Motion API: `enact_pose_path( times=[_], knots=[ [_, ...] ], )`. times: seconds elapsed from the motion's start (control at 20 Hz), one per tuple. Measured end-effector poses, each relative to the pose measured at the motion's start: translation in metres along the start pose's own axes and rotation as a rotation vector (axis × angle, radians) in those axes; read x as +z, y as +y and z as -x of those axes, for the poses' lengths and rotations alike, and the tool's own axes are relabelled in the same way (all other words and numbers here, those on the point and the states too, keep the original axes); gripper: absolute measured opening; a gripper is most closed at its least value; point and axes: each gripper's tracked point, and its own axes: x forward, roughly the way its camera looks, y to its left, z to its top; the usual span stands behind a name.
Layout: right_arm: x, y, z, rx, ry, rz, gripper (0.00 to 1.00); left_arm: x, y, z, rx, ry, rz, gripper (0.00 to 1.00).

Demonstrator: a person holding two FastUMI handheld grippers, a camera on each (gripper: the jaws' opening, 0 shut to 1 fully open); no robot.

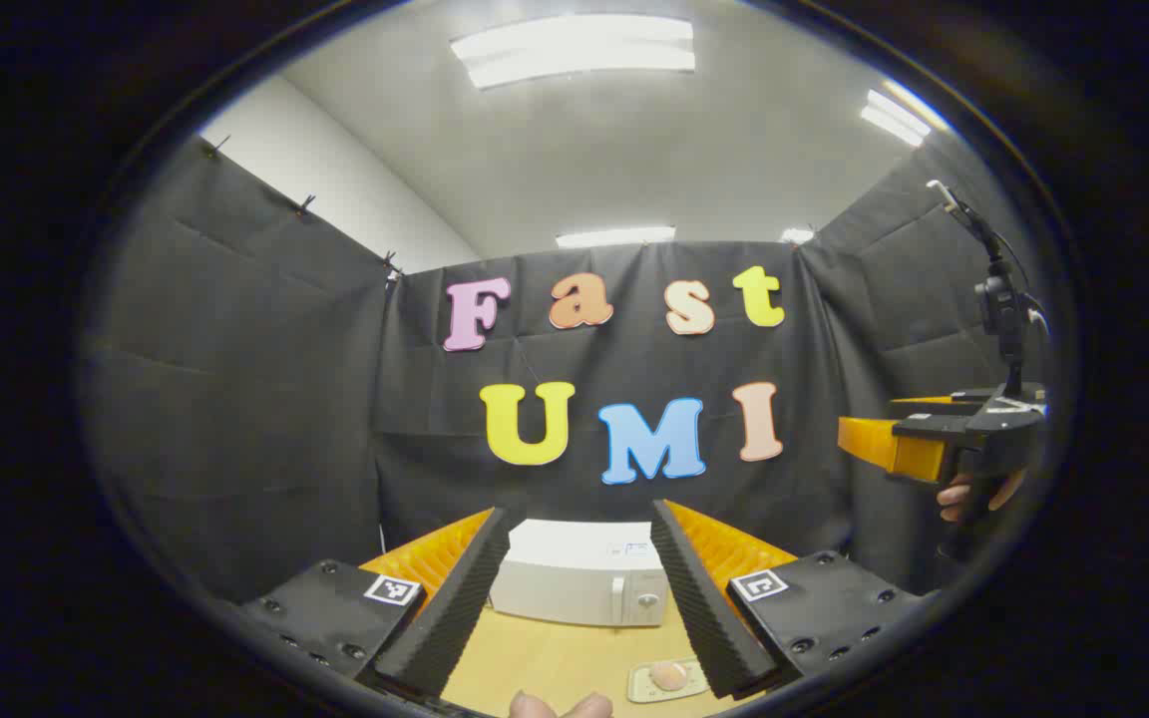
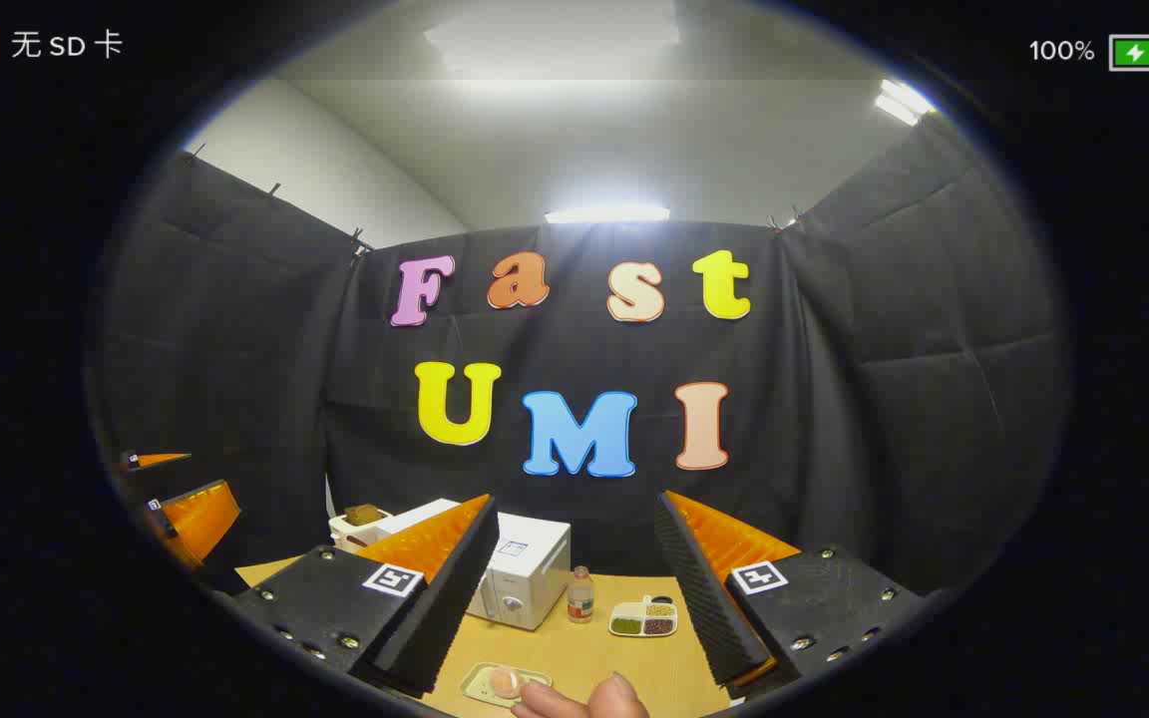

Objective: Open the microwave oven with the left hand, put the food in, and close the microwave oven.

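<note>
Along the left gripper view, I am looking down my left gripper (image 1: 576,588), whose jaws are standing spread wide with nothing between them. Between the fingers the white microwave oven (image 1: 582,576) is sitting on the wooden table (image 1: 545,658), its door facing me and lying flush with the front. Near the front edge a small tray (image 1: 667,680) is carrying the food (image 1: 668,675), a pale round piece, well apart from the oven. At the far right the right gripper (image 1: 859,439) is hovering above table level, a hand (image 1: 973,494) gripping its handle; I cannot tell how its jaws are standing from here.

Turning to the right gripper view, I am seeing my right gripper (image 2: 574,588) with jaws spread and empty. The microwave oven (image 2: 520,578) is sitting left of centre, a small bottle (image 2: 580,595) just beside it and a divided dish (image 2: 643,618) near that. The tray (image 2: 495,684) with the food (image 2: 505,681) is lying at the front, a hand (image 2: 584,700) just beside it. The left gripper (image 2: 176,489) is showing at the left edge.
</note>
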Motion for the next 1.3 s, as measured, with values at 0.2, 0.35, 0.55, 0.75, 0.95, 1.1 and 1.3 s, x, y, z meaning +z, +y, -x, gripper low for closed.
enact_pose_path(
  times=[0.2,0.35,0.55,0.75,0.95,1.1,1.3],
  knots=[
    [0.002,-0.009,0.004,-0.020,-0.010,0.021,0.96,-0.003,-0.008,0.000,-0.017,-0.002,-0.002,0.97],
    [0.002,-0.016,0.007,-0.036,-0.011,0.030,0.96,-0.006,-0.012,-0.006,-0.030,0.005,-0.015,0.97],
    [-0.003,-0.030,0.004,-0.060,0.002,0.030,0.96,-0.008,-0.020,-0.013,-0.046,0.005,-0.022,0.98],
    [-0.006,-0.042,0.001,-0.074,0.013,0.027,0.96,-0.013,-0.034,-0.021,-0.064,0.015,-0.028,0.97],
    [-0.011,-0.056,-0.003,-0.084,0.024,0.040,0.96,-0.017,-0.050,-0.029,-0.077,0.015,-0.047,0.96],
    [-0.017,-0.067,-0.005,-0.085,0.037,0.035,0.96,-0.027,-0.068,-0.037,-0.092,0.034,-0.041,0.97],
    [-0.023,-0.092,-0.013,-0.085,0.039,0.048,0.96,-0.042,-0.086,-0.054,-0.104,0.051,-0.045,0.98]
  ],
)
